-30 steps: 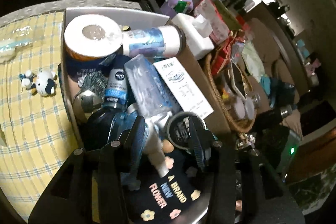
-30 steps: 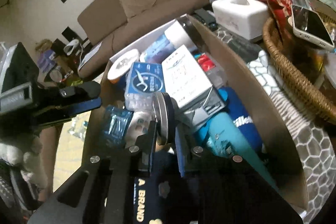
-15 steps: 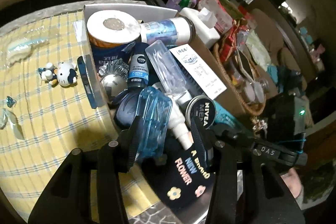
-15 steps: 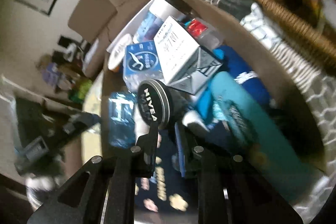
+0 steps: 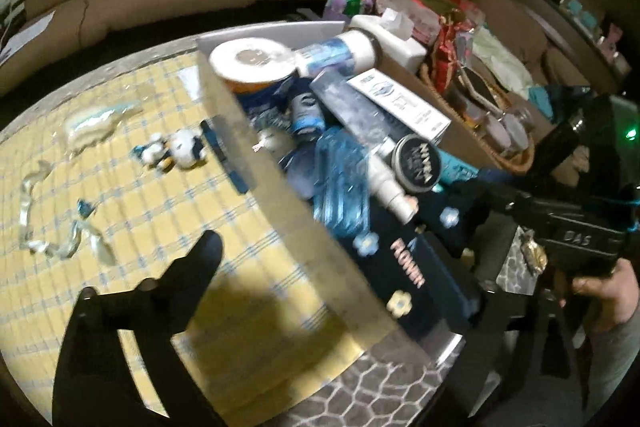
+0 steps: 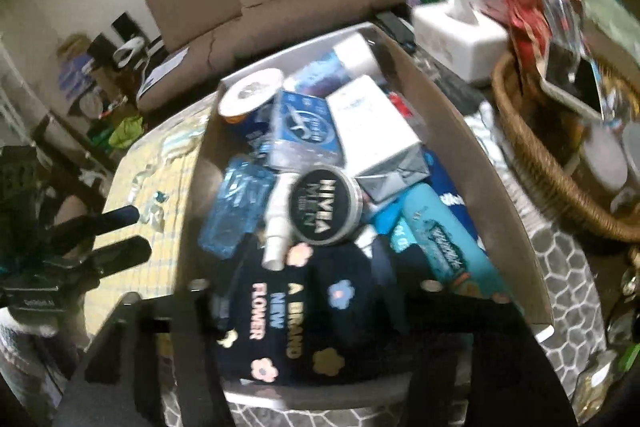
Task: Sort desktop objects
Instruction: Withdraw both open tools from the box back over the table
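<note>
My table (image 5: 132, 211) w/ yellow check cloth: cardboard box (image 5: 280, 195), small panda toy (image 5: 176, 151), clear wrapper scraps (image 5: 60, 243); wicker basket (image 6: 536, 155) and tissue box (image 6: 460, 35) beside box.

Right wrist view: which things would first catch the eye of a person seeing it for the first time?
The black round NIVEA tin lies in the middle of the crowded cardboard box, on top of the other things. Just below it is a dark pouch with flowers. A wicker basket stands to the box's right.
</note>
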### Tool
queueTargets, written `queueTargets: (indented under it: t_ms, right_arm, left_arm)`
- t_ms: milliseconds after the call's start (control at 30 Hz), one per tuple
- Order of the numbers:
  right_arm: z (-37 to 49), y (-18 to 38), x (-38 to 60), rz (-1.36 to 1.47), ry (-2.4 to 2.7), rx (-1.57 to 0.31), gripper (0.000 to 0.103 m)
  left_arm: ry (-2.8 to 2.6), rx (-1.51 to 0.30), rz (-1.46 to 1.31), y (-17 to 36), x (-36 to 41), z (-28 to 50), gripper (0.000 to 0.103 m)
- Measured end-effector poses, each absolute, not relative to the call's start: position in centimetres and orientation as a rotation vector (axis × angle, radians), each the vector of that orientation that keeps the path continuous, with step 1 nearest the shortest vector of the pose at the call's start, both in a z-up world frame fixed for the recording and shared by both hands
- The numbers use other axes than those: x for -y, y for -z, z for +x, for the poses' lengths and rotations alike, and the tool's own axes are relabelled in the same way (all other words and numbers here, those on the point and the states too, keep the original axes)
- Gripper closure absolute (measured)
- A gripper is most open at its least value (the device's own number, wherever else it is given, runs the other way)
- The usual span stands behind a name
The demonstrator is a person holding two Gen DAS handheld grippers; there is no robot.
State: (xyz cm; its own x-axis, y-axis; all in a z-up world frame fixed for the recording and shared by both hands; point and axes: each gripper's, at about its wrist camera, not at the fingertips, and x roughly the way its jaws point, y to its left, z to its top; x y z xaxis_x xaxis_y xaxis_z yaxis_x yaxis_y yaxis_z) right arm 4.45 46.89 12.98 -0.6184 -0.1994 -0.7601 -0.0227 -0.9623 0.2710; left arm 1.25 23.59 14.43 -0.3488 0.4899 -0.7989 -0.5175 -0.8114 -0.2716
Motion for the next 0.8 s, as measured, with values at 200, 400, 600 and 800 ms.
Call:
queueTargets:
  t_ms: [200,400,600,800]
  right_arm:
    - [4.9,-14.1,-43.6,1.292,2.734,0.276,0.021]
    - [5.4,-14.8,-40.6,1.293,2.743,0.220,0.001]
    - [6.5,-15.6,-38.0,1.270,2.777,0.174,0.000]
    - [7.5,-16.5,-35.0,1.247,2.777,0.133,0.000]
  left_arm:
    - [-2.251,-0.036,-1.264,-14.5,-20.0,2.4,0.000]
    - [-2.330,-0.064,-1.244,-15.5,-16.7,3.8,0.000]
    - [-2.400,-0.054,-1.222,-16.8,-13.3,5.2,0.000]
    - [-2.446,-0.038,-1.203,-17.7,-10.0,6.3,0.000]
